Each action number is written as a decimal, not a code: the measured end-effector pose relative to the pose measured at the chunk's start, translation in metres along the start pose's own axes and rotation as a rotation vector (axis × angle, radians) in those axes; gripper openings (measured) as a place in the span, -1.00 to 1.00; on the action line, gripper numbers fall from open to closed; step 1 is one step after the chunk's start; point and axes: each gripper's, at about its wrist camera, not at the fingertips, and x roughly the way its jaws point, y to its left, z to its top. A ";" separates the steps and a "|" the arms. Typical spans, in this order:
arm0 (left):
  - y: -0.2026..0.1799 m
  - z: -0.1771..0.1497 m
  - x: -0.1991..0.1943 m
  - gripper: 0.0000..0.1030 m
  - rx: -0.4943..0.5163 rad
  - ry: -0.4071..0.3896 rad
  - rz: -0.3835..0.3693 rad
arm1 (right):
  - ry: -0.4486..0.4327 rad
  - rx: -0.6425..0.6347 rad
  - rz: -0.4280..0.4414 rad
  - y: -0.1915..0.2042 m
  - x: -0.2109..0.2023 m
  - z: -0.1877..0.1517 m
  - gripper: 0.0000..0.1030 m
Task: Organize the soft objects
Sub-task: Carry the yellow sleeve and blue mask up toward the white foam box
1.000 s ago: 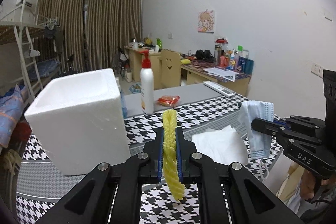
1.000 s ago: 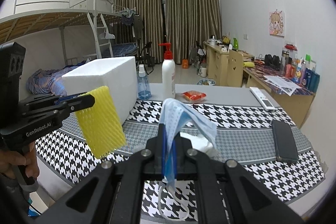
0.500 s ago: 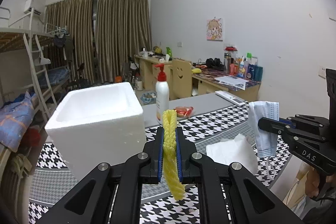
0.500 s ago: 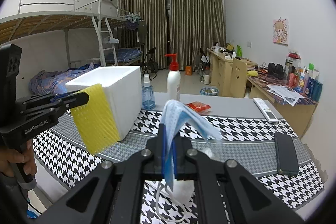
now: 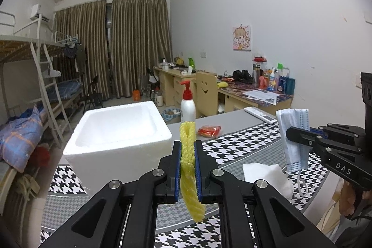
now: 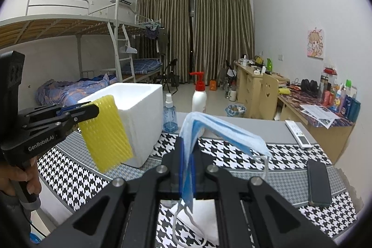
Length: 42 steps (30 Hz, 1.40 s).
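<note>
Houndstooth table (image 5: 244,143) (bunk-bed room behind): left claw (image 5: 188,162) pinches yellow foam net (image 5: 189,169), right claw (image 6: 187,169) blue mask (image 6: 223,131).

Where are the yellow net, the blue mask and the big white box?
Yellow net (image 6: 105,131), right wrist view, middle of its flat ribbed face.
Blue mask (image 5: 294,136), left wrist view, middle of the hanging pleated part.
White box (image 5: 116,150), left wrist view, near front wall.

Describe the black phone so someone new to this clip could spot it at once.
Start at the houndstooth-patterned table in the right wrist view and follow it to its right end. The black phone lies flat there, apart from the white remote control farther back. It is the only dark, glossy slab on the cloth.
</note>
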 end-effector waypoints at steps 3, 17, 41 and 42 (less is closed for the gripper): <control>0.002 0.004 -0.002 -0.79 -0.001 -0.007 0.004 | -0.003 -0.007 0.006 0.001 0.002 0.004 -0.85; 0.008 0.018 -0.007 -0.79 0.002 -0.025 0.035 | -0.021 -0.030 0.038 0.010 0.009 0.019 -0.85; 0.039 0.053 -0.002 -0.79 -0.033 -0.069 0.108 | -0.068 -0.055 0.083 0.032 0.028 0.058 -0.85; 0.041 0.055 -0.001 -0.79 -0.035 -0.066 0.117 | -0.069 -0.057 0.086 0.032 0.028 0.059 -0.85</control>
